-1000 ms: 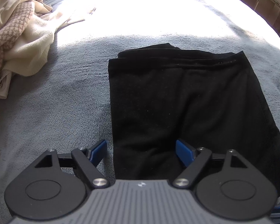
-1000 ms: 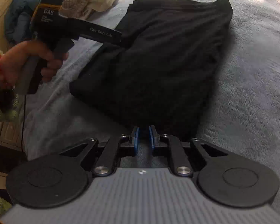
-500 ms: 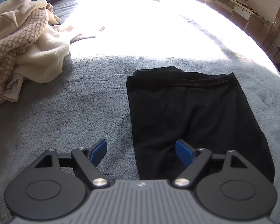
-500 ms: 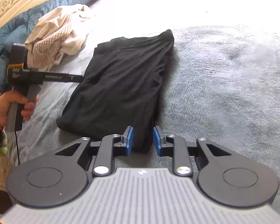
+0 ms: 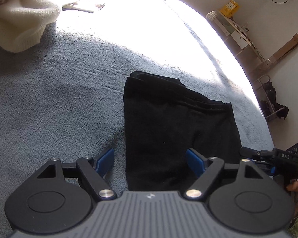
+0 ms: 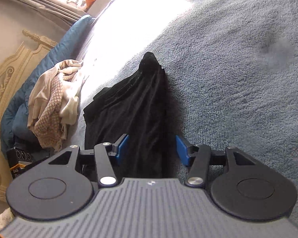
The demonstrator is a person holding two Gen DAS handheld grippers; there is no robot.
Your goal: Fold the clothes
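Near edge of black garment (image 5: 178,130) hidden behind left gripper (image 5: 150,161) body; same in right wrist view, its near end runs under right gripper (image 6: 152,148). Cream sweater (image 5: 19,19) cut off at top-left edge. Sunlit part of bed (image 5: 129,25) blown out, small flat items there unreadable. Clothes pile (image 6: 53,103) partly in shadow (count of pieces unclear). Shelf clutter (image 5: 230,6) too small to identify.

Matt black knit garment (image 5: 174,130); fuzzy grey-blue blanket (image 5: 55,103)
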